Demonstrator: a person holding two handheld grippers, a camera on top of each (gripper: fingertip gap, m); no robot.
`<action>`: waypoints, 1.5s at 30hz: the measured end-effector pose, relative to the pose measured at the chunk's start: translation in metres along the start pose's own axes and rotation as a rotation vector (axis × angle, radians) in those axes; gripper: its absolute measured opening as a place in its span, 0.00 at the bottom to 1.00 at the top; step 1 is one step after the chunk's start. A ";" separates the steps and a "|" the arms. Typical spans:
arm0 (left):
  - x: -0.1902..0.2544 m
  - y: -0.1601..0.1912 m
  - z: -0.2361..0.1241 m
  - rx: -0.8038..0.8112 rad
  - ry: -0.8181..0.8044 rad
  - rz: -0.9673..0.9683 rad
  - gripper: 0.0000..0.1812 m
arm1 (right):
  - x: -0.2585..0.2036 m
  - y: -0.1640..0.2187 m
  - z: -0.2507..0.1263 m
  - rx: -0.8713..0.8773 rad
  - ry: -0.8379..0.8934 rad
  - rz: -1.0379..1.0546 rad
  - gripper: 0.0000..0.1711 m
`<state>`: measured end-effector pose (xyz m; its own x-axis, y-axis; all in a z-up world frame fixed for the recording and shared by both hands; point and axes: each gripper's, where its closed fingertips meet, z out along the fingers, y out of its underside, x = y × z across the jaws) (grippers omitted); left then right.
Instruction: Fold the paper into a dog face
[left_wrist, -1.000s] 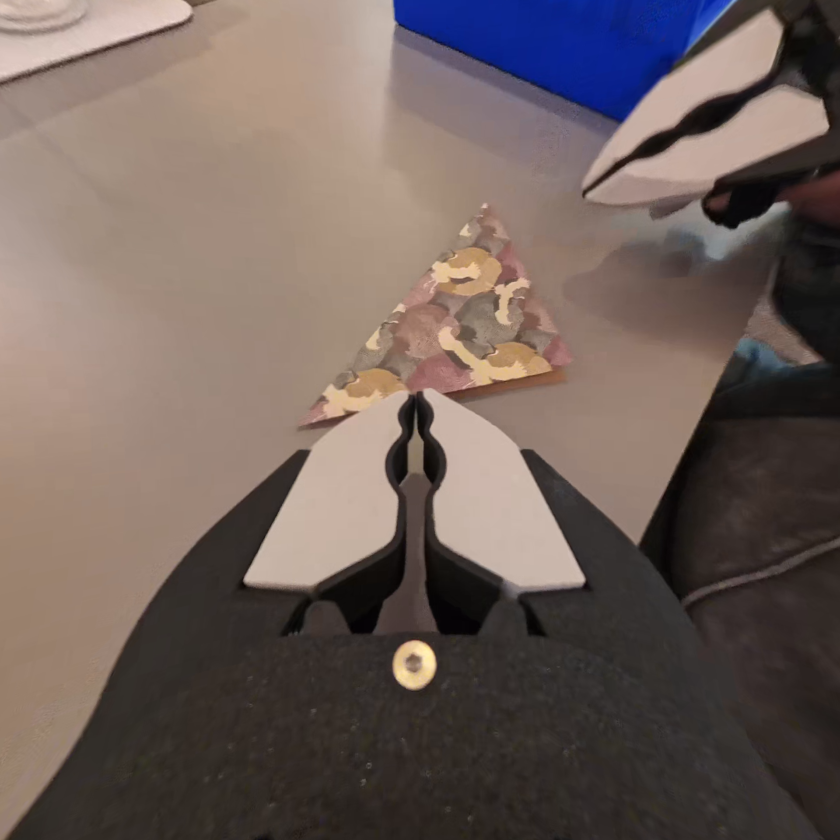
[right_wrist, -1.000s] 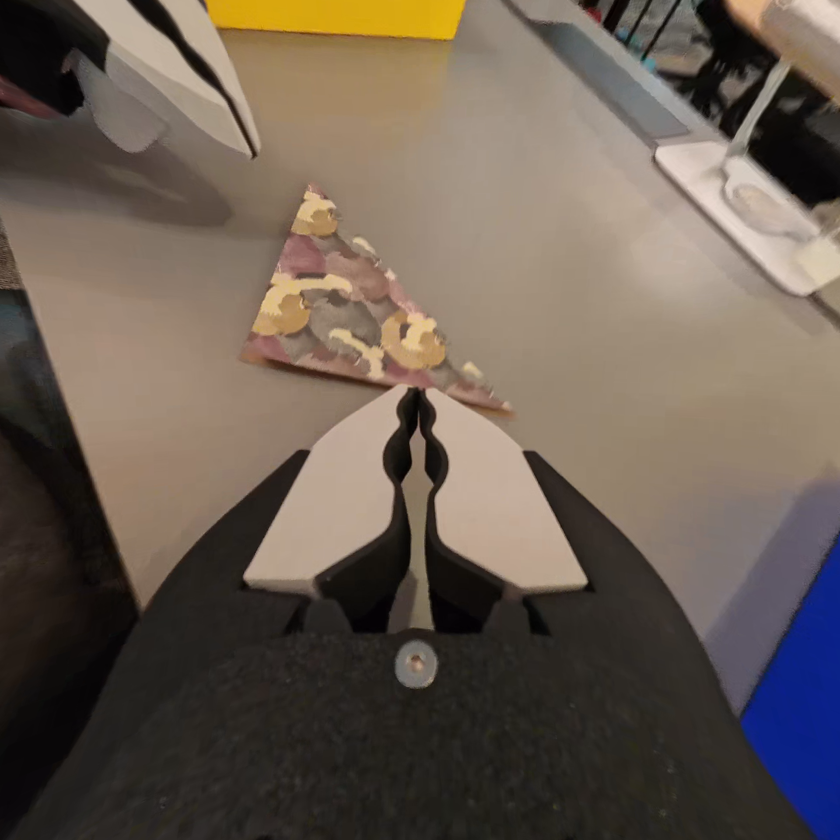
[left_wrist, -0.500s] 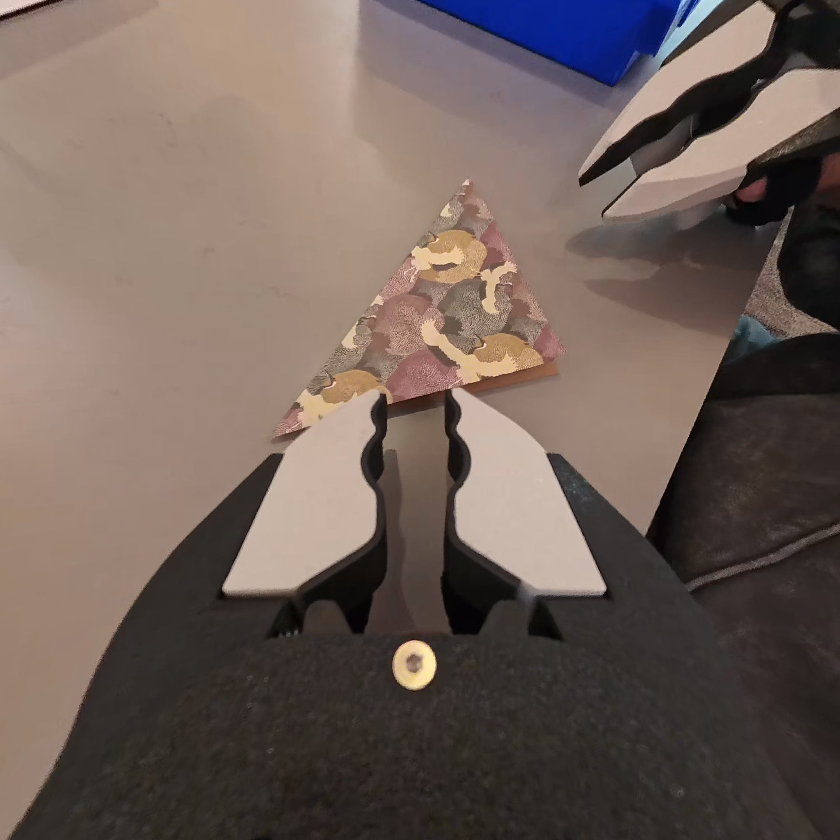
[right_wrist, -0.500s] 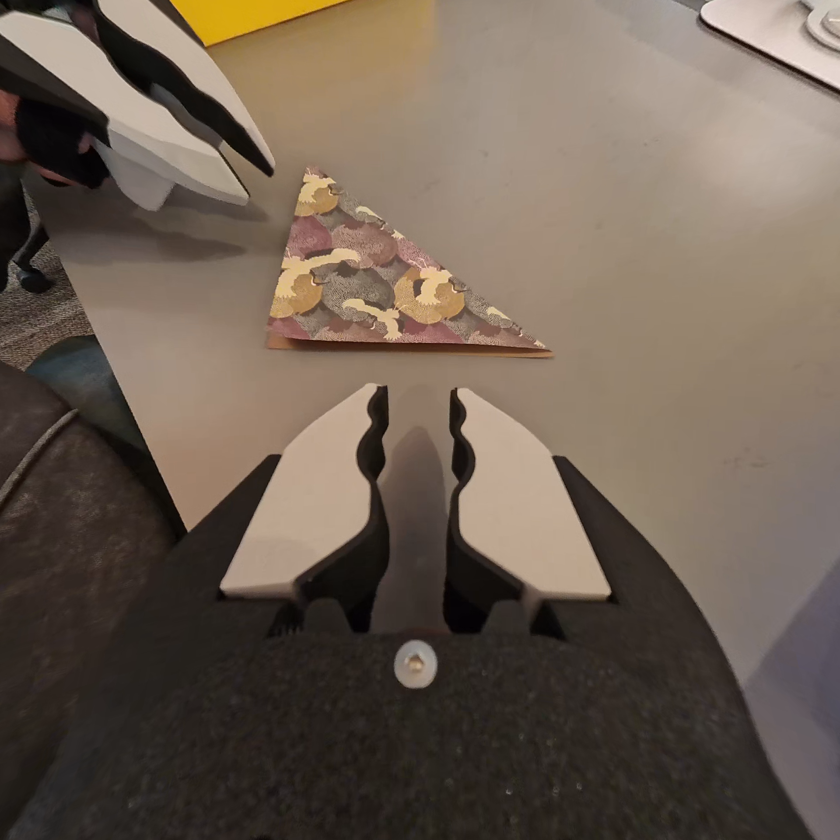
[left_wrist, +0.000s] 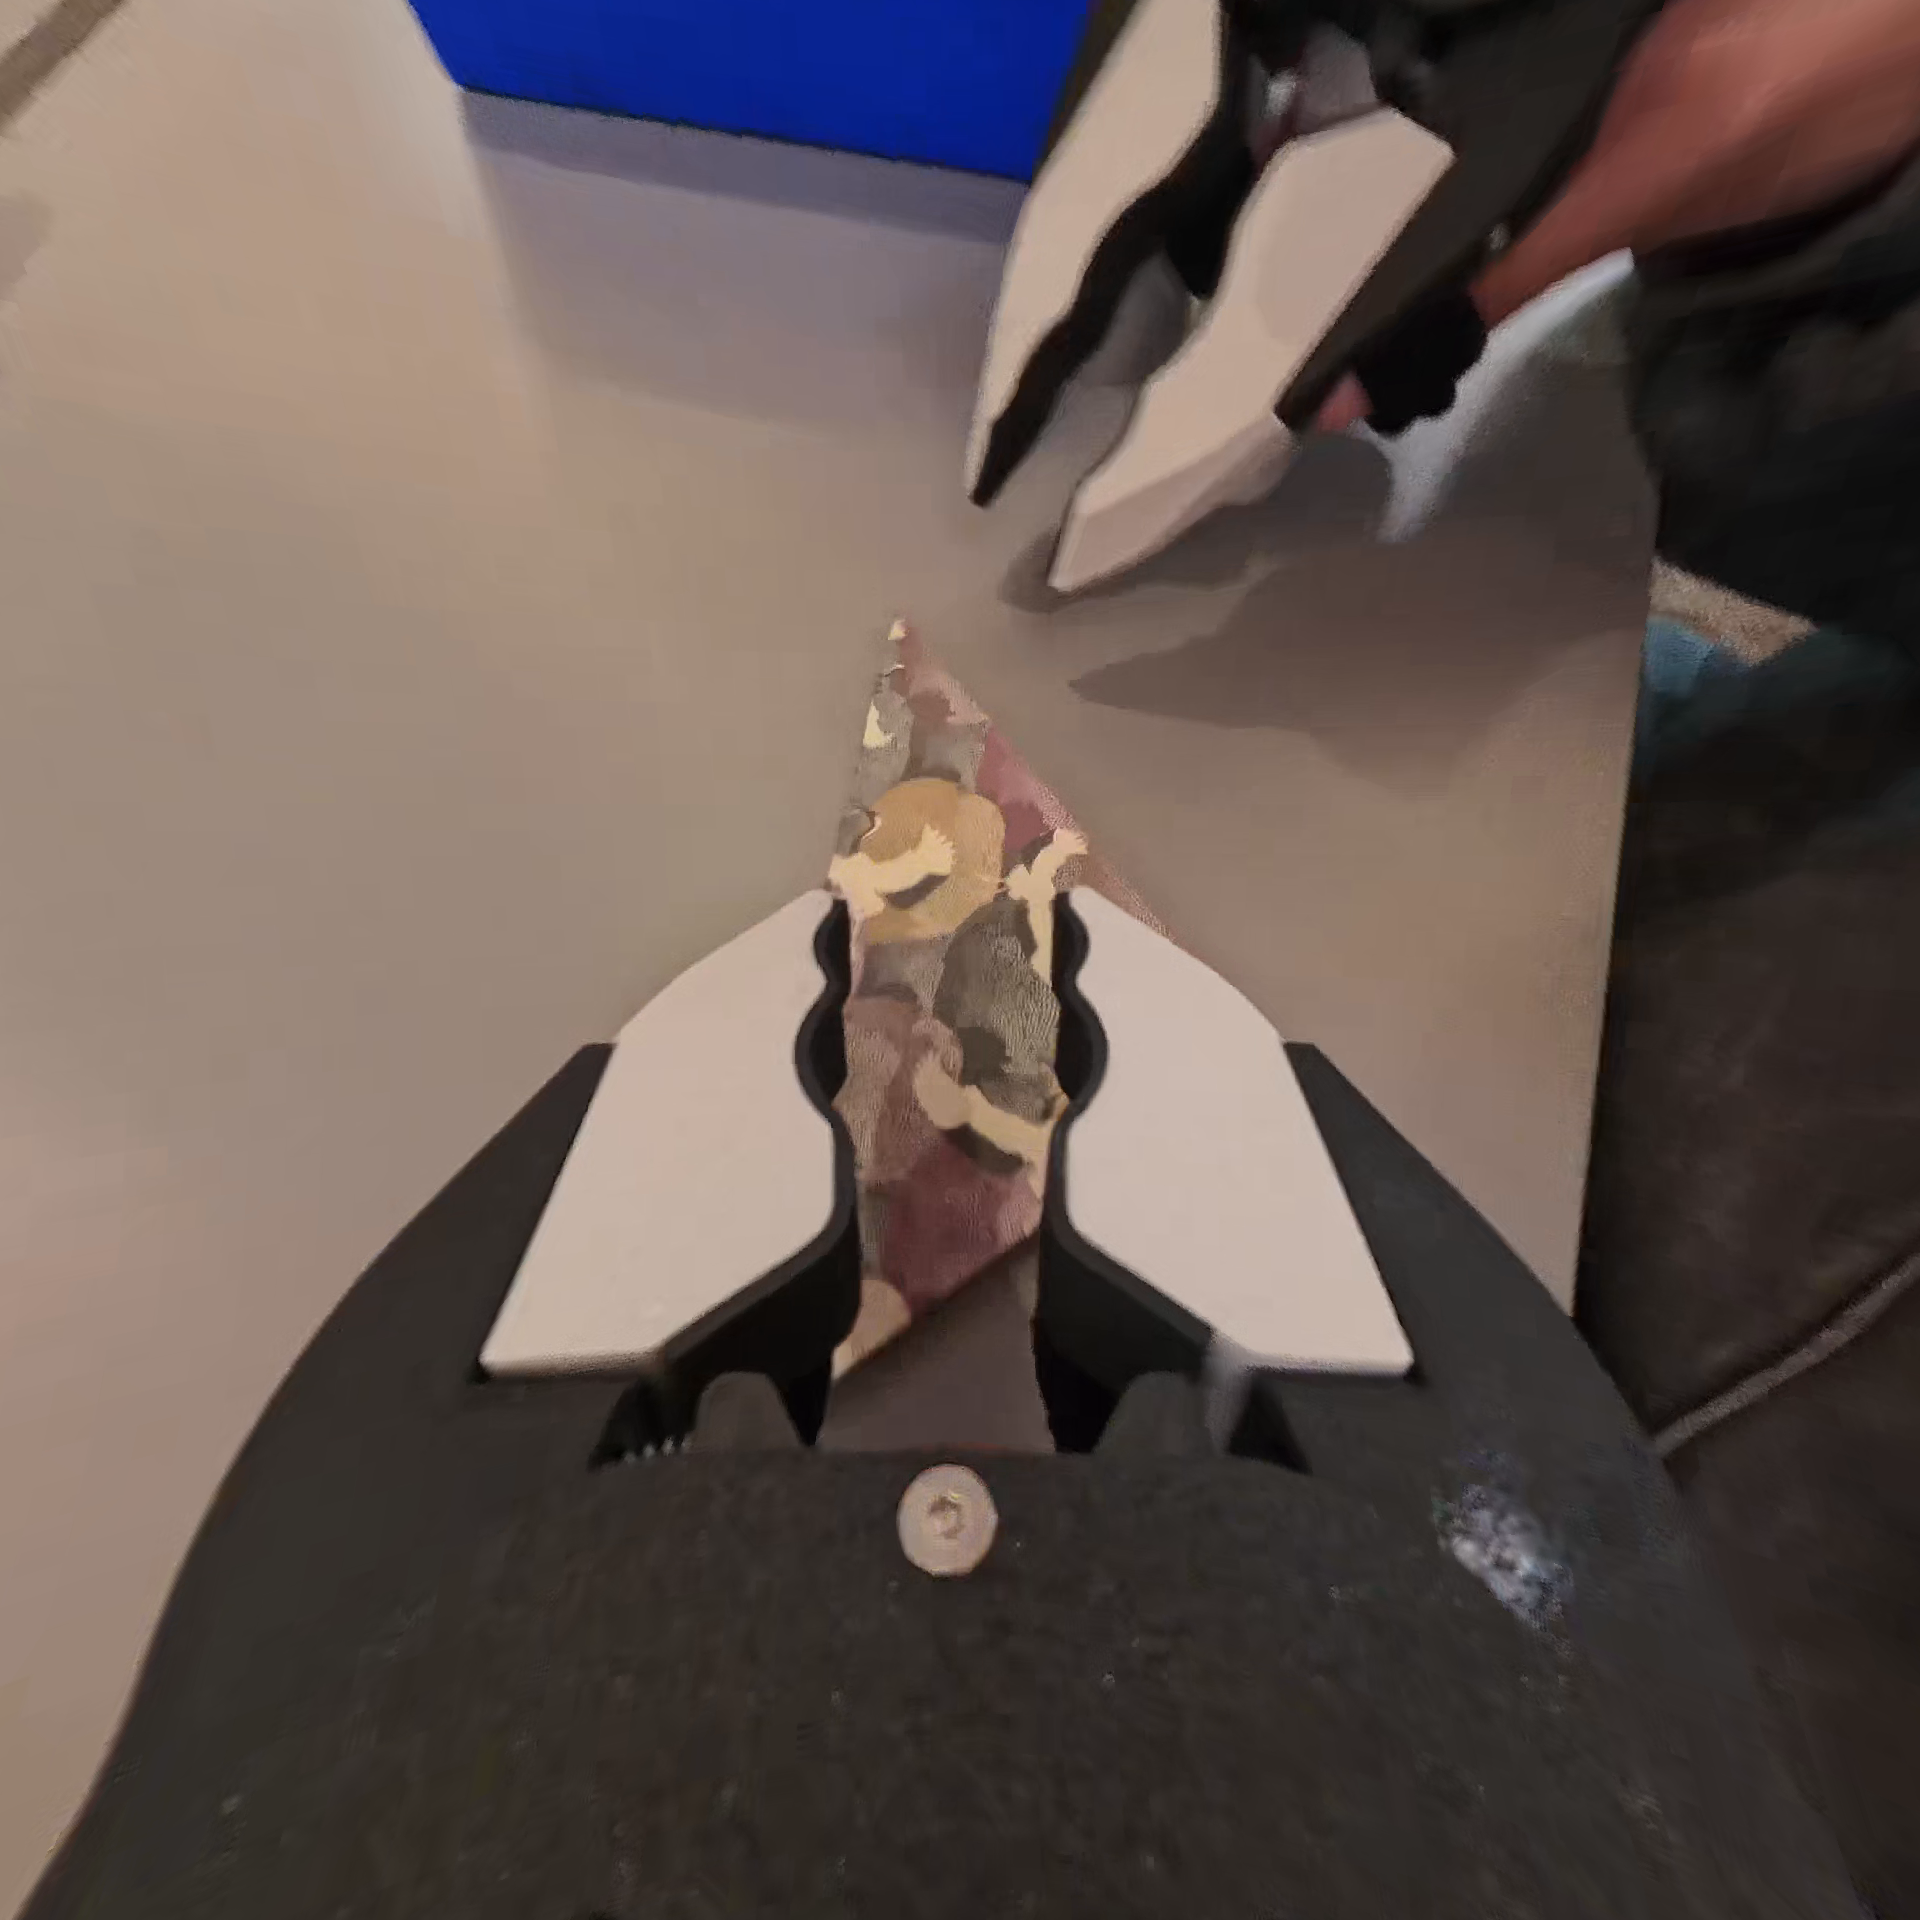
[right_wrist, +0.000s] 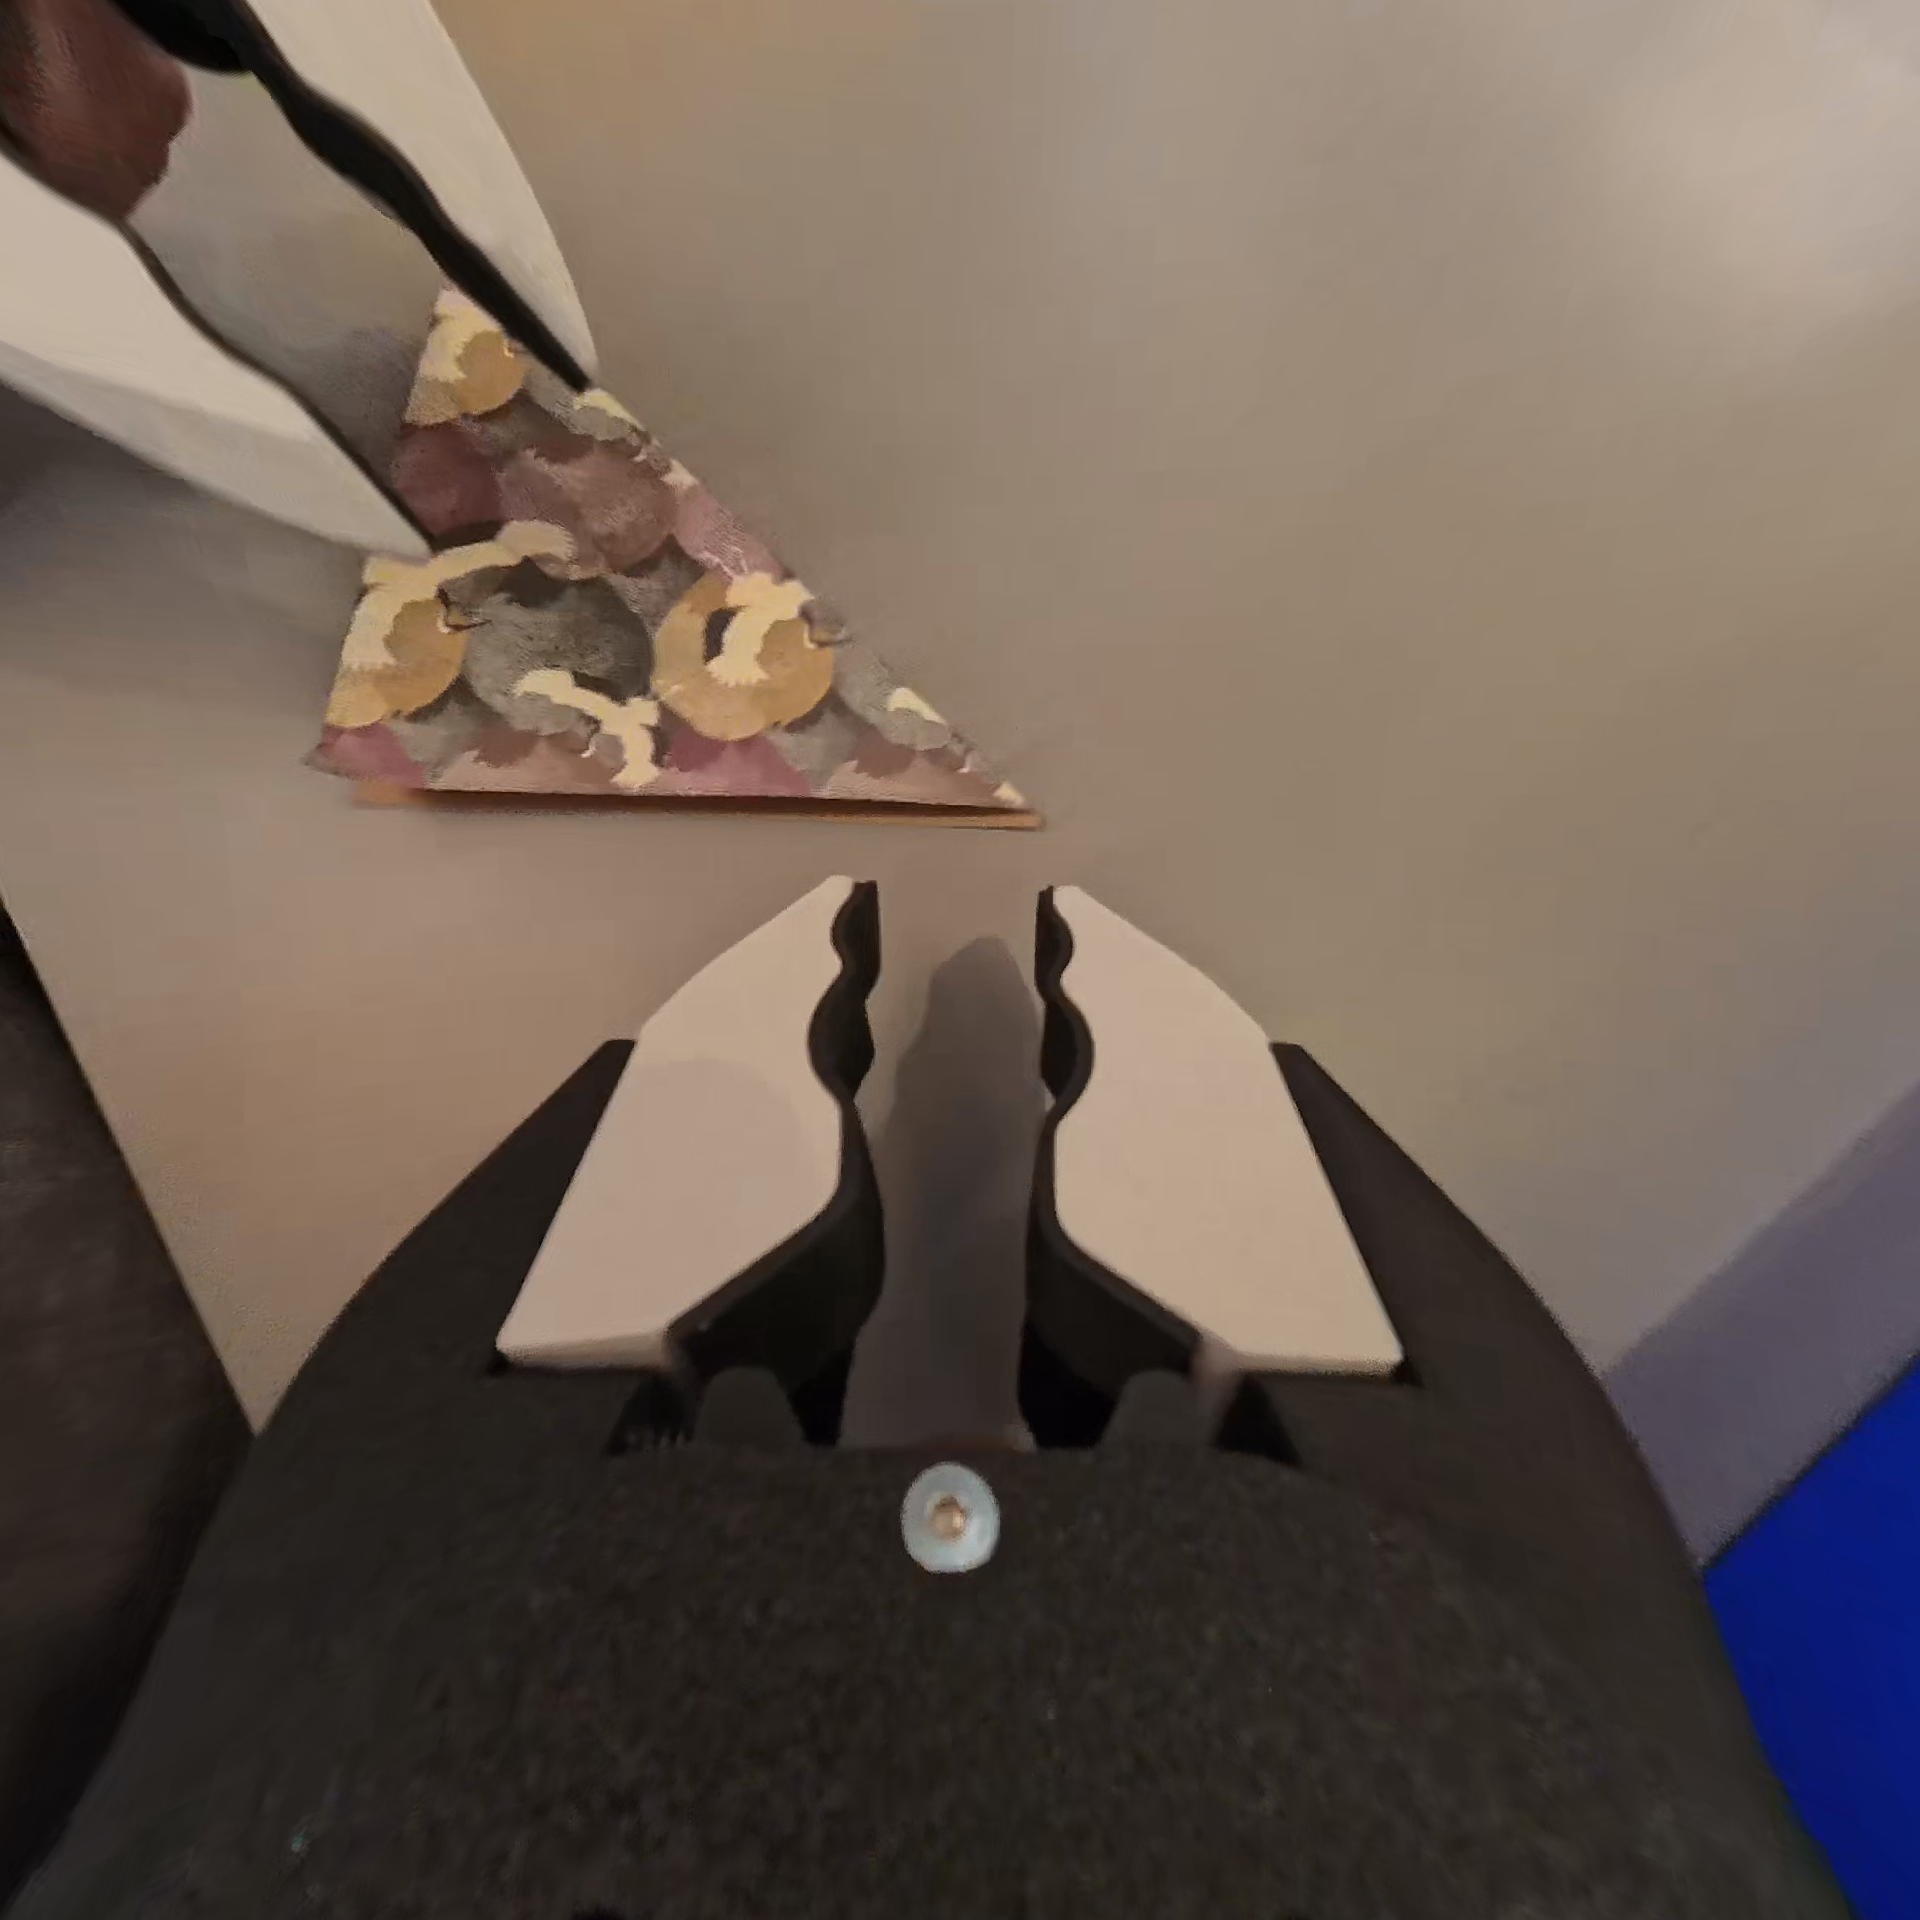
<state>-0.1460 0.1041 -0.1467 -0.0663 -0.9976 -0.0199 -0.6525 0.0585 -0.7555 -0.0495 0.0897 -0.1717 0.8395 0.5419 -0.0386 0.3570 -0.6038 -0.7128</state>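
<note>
The paper (right_wrist: 623, 634), already folded into a patterned triangle of mauve, grey and gold with pale bird shapes, was seen lying flat on the grey table (right_wrist: 1351, 416), close to the table's near edge. A thin strip of its plain tan underside was shown along the long edge facing the right wrist camera. In the left wrist view the left gripper (left_wrist: 951, 914) was placed directly over the paper (left_wrist: 940, 862), its jaws parted with a clear gap, and the pattern was visible between the two grey fingers (left_wrist: 717, 1122); one corner of the sheet lay back near the gripper's base and the opposite point reached forward past the fingertips. Whether the fingertips were touching the sheet could not be told. From the right wrist view the same gripper (right_wrist: 509, 468) was seen at the upper left, tips spread over the far corner of the triangle. The right gripper (right_wrist: 956, 894) was held just short of the long edge, apart from the paper, its jaws likewise spread wide with only bare table and shadow between them. In the left wrist view it (left_wrist: 1023, 540) was seen beyond the paper's forward point, blurred, tips angled down toward the table. A blue block (left_wrist: 748, 73) was seen at the far side of the table.
</note>
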 end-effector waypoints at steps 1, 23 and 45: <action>0.001 0.001 0.008 -0.037 0.034 0.001 0.20 | 0.005 0.001 0.003 -0.024 -0.021 0.002 0.15; -0.005 0.030 0.038 -0.182 0.026 -0.004 0.03 | 0.016 0.001 0.032 -0.105 -0.106 -0.154 0.00; -0.004 0.024 0.045 -0.215 -0.016 0.005 0.05 | -0.034 -0.019 0.013 0.048 -0.077 -0.451 0.00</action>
<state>-0.1278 0.1081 -0.1944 -0.0590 -0.9976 -0.0354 -0.7986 0.0685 -0.5979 -0.0906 0.0903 -0.1660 0.5708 0.7874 0.2326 0.6590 -0.2704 -0.7018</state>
